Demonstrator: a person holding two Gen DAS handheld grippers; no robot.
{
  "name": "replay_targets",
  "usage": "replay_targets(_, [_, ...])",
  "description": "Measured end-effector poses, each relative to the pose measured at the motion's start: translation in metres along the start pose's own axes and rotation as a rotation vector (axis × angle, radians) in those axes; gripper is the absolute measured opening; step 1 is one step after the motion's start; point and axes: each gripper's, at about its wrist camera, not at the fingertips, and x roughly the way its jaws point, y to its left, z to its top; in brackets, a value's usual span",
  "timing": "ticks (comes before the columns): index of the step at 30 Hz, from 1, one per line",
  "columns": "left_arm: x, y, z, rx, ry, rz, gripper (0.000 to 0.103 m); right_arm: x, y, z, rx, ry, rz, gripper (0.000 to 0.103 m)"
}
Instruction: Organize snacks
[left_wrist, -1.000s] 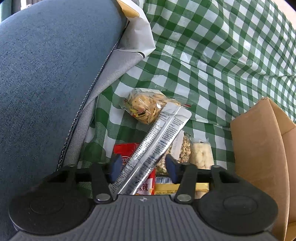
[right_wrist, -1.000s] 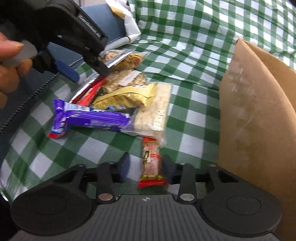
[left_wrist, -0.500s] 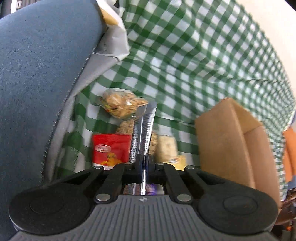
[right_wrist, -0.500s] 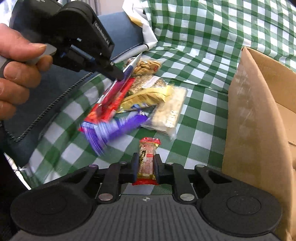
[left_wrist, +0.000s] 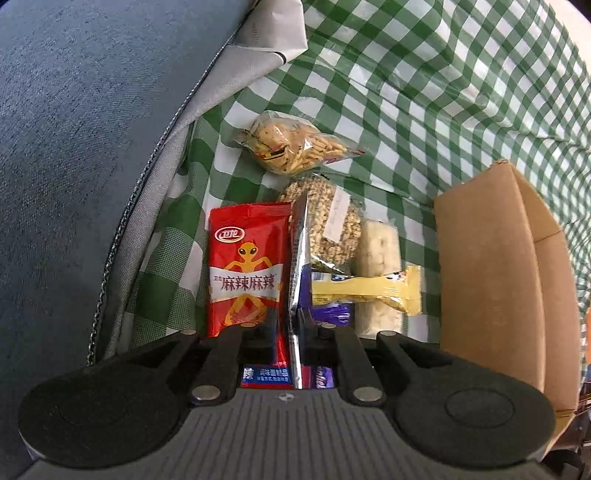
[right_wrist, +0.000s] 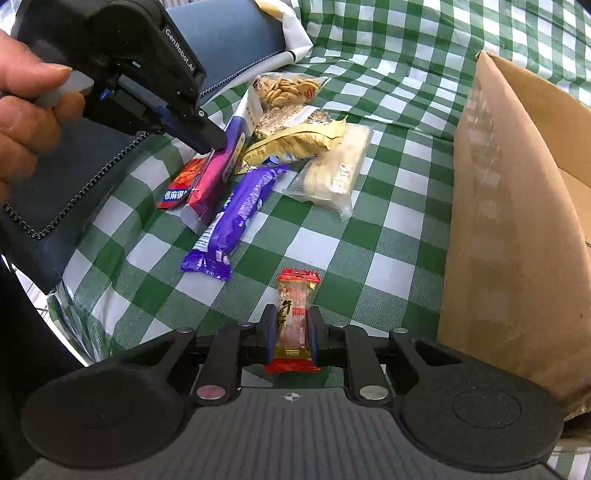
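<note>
Green-and-white checked tabletop (right_wrist: 325, 240) strewn with wrapped snacks. Nearest, in the right wrist view: right tongs (right_wrist: 291, 332) narrow, pads pressed on both long sides of a small clear snack bar with red ends (right_wrist: 295, 306), far end of the bar pointing away over the cloth. Just beyond, lying flat: purple bar (right_wrist: 236, 218), slanted. To its left, left tongs (left_wrist: 291, 325), gripped by a hand (right_wrist: 22, 110), jaws just eased slightly apart yet clamped on the edge of a silver-backed packet (left_wrist: 299, 258), held edge-on above the pile. Beneath and beside it: red packet with an orange figure (left_wrist: 245, 266), flat on the cloth. Farther on, clustered and touching: yellow packet (right_wrist: 295, 142), white rice-cake packet (right_wrist: 336, 170), puffed-grain packet (left_wrist: 332, 225). Beyond these, a clear bag of small crackers (right_wrist: 286, 88). Along the right side, upright brown cardboard box (right_wrist: 517, 221), open at the top, apart from the snacks. On the left edge, blue fabric with a zip (left_wrist: 74, 147).
</note>
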Motion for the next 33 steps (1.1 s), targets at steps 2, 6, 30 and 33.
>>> replay_targets(2, [0.001, 0.004, 0.002, -0.022, -0.022, 0.068, 0.009, 0.002, -0.003, 0.001, 0.009, 0.002, 0.004, 0.021])
replay_targets(6, [-0.002, 0.013, 0.008, -0.071, -0.026, -0.033, 0.009, 0.005, -0.001, 0.002, 0.007, -0.001, 0.003, 0.022])
replay_targets(30, [-0.004, -0.039, -0.001, 0.068, -0.119, 0.082, 0.014, 0.008, -0.005, 0.003, 0.002, -0.008, 0.023, 0.022])
replay_targets(33, [0.004, -0.038, -0.002, 0.076, -0.078, 0.137, 0.015, 0.008, -0.005, 0.003, 0.001, -0.007, 0.024, 0.022])
